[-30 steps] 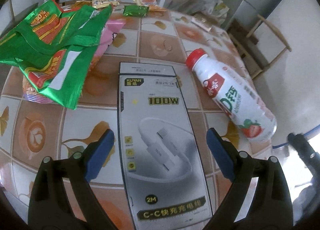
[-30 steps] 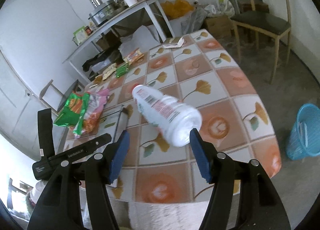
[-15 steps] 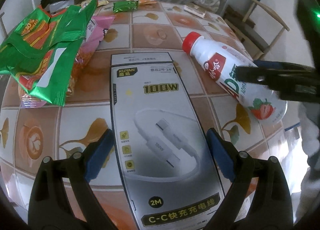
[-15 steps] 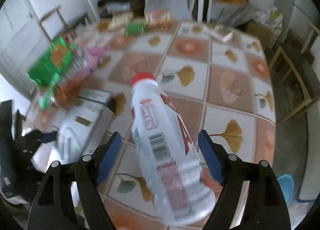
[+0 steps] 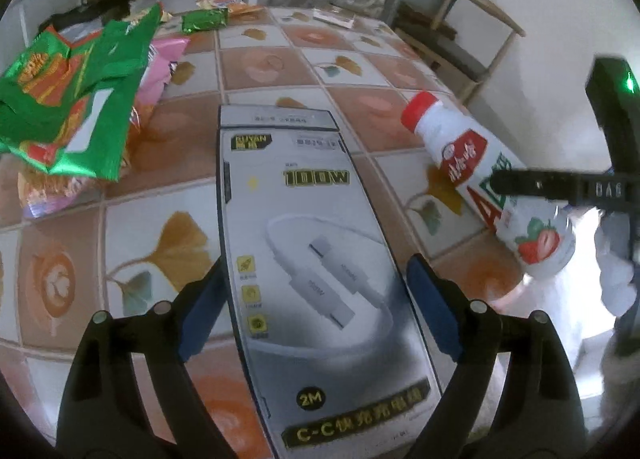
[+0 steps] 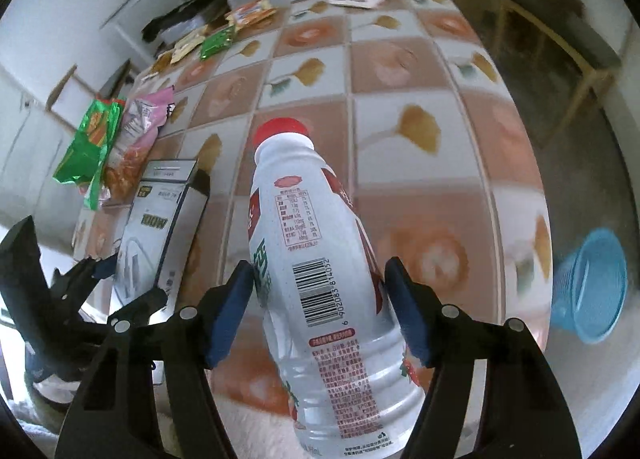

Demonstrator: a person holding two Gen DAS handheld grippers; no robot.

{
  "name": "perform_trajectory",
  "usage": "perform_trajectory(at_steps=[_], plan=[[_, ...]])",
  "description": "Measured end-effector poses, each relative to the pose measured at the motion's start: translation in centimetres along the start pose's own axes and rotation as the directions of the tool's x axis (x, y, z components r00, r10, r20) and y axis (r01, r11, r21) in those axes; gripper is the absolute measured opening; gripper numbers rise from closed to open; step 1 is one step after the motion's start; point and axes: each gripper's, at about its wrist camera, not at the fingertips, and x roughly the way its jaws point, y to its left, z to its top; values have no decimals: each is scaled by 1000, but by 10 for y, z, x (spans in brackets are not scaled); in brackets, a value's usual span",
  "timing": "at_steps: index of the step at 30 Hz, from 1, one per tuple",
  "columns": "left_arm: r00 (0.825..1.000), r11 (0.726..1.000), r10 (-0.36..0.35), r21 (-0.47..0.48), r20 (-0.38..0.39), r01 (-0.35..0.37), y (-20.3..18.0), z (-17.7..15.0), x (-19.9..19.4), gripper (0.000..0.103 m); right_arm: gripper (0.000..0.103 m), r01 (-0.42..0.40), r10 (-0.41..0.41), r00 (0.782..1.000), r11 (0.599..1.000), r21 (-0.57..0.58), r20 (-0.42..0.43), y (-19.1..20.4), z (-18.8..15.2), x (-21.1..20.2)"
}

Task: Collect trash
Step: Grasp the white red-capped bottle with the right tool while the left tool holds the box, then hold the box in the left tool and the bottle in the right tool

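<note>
Right wrist: right gripper (image 6: 320, 307) closing round bottle (image 6: 320, 259) — left gripper (image 5: 312, 299) wide astride box (image 5: 320, 259).

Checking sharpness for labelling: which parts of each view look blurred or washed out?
Left wrist: box text slightly soft, right edge beyond the bottle washed out. Right wrist: barcode on bottle sharp, bin and table far edge smeared.

Bare tablecloth (image 6: 404, 187) beyond the bottle (image 6: 320, 283); wrappers (image 5: 76, 99) crowd left.
</note>
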Motion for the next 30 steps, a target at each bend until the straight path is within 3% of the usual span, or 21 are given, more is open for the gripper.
perform_trajectory(at_steps=[3, 8, 15, 19, 21, 30], plan=[[1000, 1000, 12, -28, -13, -13, -1, 2, 1, 85, 67, -1, 0, 1000, 1000, 26, 22, -1, -8, -3], [996, 997, 79, -24, -38, -80, -6, 9, 8, 86, 73, 20, -20, 1000, 999, -38, -17, 7, -6, 2], [994, 994, 104, -25, -33, -104, -10, 17, 16, 86, 74, 41, -46, 998, 992, -115, -41, 16, 3, 7], [996, 996, 90, 10, -22, -89, -14, 17, 17, 80, 66, -9, 4, 997, 998, -65, -73, 12, 3, 11], [997, 997, 74, 23, -23, -74, -17, 15, 17, 80, 66, -28, 26, 996, 999, -26, -81, 8, 2, 12], [992, 990, 125, 59, -21, -124, -25, 14, 20, 80, 66, -11, 10, 997, 1000, -18, -78, 10, -1, 12]])
